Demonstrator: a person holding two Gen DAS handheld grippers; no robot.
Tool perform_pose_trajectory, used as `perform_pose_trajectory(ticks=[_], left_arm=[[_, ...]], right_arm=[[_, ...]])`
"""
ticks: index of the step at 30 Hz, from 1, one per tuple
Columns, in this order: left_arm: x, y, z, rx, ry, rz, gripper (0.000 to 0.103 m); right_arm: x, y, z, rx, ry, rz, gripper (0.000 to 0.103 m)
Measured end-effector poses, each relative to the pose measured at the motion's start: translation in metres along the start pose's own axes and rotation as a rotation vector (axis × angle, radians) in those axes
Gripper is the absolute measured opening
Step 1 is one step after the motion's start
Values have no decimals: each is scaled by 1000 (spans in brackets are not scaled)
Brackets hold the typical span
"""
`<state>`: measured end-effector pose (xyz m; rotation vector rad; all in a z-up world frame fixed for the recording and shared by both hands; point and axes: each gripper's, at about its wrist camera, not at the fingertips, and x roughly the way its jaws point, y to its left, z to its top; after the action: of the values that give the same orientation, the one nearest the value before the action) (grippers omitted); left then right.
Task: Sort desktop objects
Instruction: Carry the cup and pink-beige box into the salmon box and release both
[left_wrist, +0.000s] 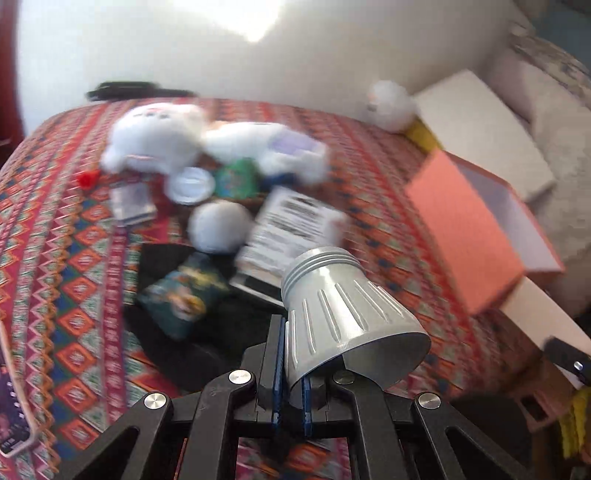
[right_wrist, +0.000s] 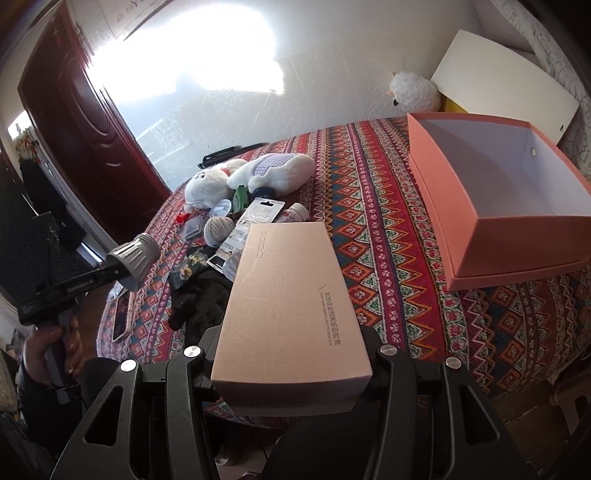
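- The left gripper (left_wrist: 291, 373) pinches the wall of a grey ribbed cup-shaped cap (left_wrist: 343, 314), held in the air above the patterned tablecloth (left_wrist: 66, 266).
- The right gripper (right_wrist: 291, 369) clamps a long rose-gold carton (right_wrist: 288, 295) between its 2 fingers, above the table.
- An open pink box (right_wrist: 517, 221) sits at the table's right side.
- 1 white plush toy (right_wrist: 258, 173) lies among small clutter.

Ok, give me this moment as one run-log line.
left tool: shut on grey ribbed cap, lifted | right tool: shut on gold carton | pink box: open, empty
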<state>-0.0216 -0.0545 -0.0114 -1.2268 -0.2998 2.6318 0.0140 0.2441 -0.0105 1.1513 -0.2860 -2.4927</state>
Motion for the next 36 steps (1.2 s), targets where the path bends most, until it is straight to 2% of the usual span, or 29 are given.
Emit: perform_pose_trajectory(ticks=[4,10,15,19,21,24,31,32,33,34,35,36], left_arm=[[-3,-50,-5,84,19,-75,3],[5,-142,6,224,38,-201,3],[25,-222,40,334,18,-272,3],[57,-276,77,371,7,-294,3],[77,-301,93,388,13,-295,3],[115,-332,110,405,33,-291,3],[201,-370,128,420,83,-239,5],[212,-372,128,420,96,-237,10],[220,-372,129,416,110,-234,32],[225,-369,129,402,120,-233,49],[226,-365,129,382,118,-232,77],[224,-359,128,361,108,-239,87]], right_arm=[[-26,-7,-10,2,-20,-36,53],[-73,-43,-18,54,-99,-125,53],[-105,-85,-9,98,-186,-218,53],[-120,-123,14,113,-257,-289,53],[-121,-145,31,114,-288,-319,53],[-112,-189,58,142,-289,-344,53],[-45,-269,115,183,-192,-369,53],[-35,-275,120,176,-193,-372,53],[-27,-280,125,169,-195,-378,53],[-21,-283,129,155,-206,-401,54],[-16,-286,134,142,-216,-422,62],[-15,-287,136,141,-223,-436,79]])
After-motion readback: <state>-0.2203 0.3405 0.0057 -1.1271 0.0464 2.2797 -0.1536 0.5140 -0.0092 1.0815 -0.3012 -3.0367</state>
